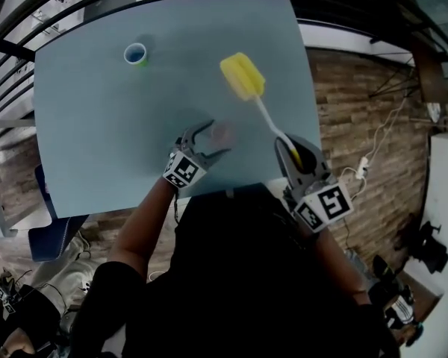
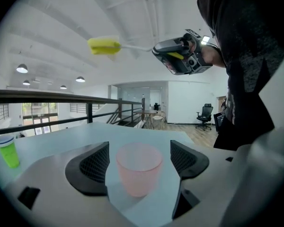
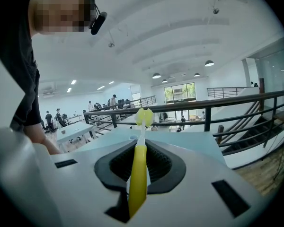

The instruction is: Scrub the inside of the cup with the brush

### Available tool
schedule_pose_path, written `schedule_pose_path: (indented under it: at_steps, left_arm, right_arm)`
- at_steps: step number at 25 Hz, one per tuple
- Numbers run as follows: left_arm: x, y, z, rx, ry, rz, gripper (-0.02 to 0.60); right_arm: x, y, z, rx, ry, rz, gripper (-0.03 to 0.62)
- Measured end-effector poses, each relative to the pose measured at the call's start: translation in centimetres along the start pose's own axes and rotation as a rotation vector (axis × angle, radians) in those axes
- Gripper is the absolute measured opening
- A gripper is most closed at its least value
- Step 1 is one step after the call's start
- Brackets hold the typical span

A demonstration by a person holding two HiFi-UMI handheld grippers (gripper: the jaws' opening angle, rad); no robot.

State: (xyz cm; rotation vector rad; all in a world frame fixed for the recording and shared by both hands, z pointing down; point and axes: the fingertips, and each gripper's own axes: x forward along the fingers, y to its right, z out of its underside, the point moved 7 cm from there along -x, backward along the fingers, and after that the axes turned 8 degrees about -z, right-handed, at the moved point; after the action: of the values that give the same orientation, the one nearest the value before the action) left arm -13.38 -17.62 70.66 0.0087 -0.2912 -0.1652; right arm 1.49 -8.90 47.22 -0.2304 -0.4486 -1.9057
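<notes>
My left gripper (image 1: 218, 139) stands wide open around the translucent pink plastic cup (image 2: 138, 167), which sits upright at the pale blue table's (image 1: 97, 110) six o'clock edge, clear of the pads. I should close gently, centred. My right gripper (image 1: 299, 161) clamps the yellow sponge brush (image 1: 243, 76), pointing eleven o'clock.

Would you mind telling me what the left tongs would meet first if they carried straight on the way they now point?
Most likely the pink cup: it stands on the table right between the open jaws of the left tongs, not yet touched.
</notes>
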Motion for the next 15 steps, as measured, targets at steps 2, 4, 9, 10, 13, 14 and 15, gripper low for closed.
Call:
schedule_pose_path:
  at_steps: [2,4,9,10,13,14,15]
  left_arm:
    - [0.3,0.0,1.0,-0.013,-0.017,0.000,0.383]
    - [0.5,-0.1,1.9,-0.013,-0.035,-0.003,0.387]
    - [1.8,0.0,3.5,0.013,-0.086,0.013,0.390]
    - [2.0,0.0,3.7,0.018,-0.095,0.019,0.390]
    - [2.6,0.1,4.1,0.031,-0.118,0.027,0.390]
    - [2.8,0.1,4.1,0.032,-0.124,0.026,0.390]
    - [3.0,0.0,4.1,0.030,-0.127,0.025,0.390]
  right_arm:
    - [0.0,-0.1,0.0,0.000,-0.002,0.001,0.041]
    - [0.0,-0.2,-0.1,0.004,-0.001,0.006,0.041]
    - [0.0,0.1,0.0,0.001,-0.005,0.012,0.041]
    - [0.0,0.1,0.1,0.003,-0.006,0.013,0.041]
    - [0.0,0.0,0.2,0.009,-0.007,0.014,0.041]
    - [0.1,0.0,0.3,0.010,-0.007,0.013,0.041]
    - [0.1,0.0,0.3,0.012,-0.009,0.011,0.040]
